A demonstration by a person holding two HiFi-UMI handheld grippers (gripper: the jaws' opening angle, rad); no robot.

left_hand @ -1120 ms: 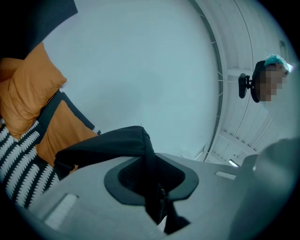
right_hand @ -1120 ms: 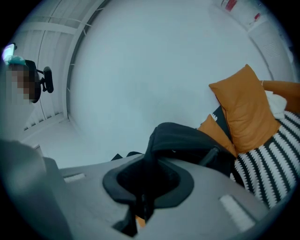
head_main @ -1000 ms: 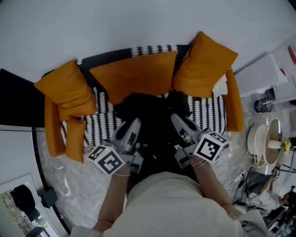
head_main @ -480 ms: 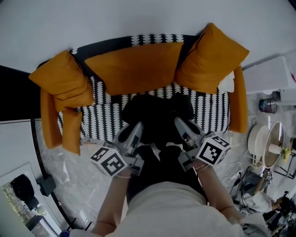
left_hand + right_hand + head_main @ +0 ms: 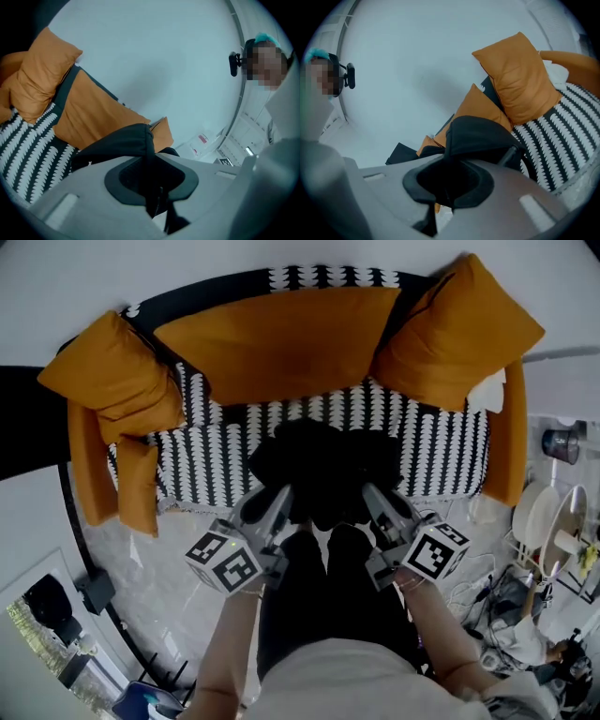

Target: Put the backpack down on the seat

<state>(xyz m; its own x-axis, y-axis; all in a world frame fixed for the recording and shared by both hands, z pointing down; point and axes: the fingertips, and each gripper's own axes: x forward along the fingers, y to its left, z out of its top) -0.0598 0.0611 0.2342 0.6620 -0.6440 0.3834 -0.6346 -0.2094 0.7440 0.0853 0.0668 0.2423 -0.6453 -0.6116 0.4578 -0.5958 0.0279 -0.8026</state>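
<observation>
Pale wall [image 5: 281,254] behind, marbled floor [image 5: 169,587] in front. Between them, a sofa [image 5: 441,460] with a black-and-white patterned seat [image 5: 211,456], flanked by an orange armrest [image 5: 92,474] on the left and another on the right. Across the back, a long orange cushion [image 5: 281,338], with a plump left cushion [image 5: 108,381] and a plump right cushion [image 5: 459,329] leaning at either end.

At the middle of the seat, near its front edge and just in front of the long orange cushion: the black backpack [image 5: 323,465], slumped into a dark heap. Hard to tell from above whether its full weight lies on the seat.

Below it in the head view, legs in black trousers [image 5: 328,596] close to the sofa front, and two bare forearms reaching forward.

Left gripper [image 5: 274,504] at the near left side of the backpack, right gripper [image 5: 377,502] at the near right side, each carrying a marker cube at its rear.

In the left gripper view, grey fingers [image 5: 79,197] nearly together, pinching a fold of the backpack's black fabric between the dark pads. In the right gripper view, the same: fingers [image 5: 520,201] clamped on a black fold, with the bulk of the bag rising just beyond them against the patterned seat.
</observation>
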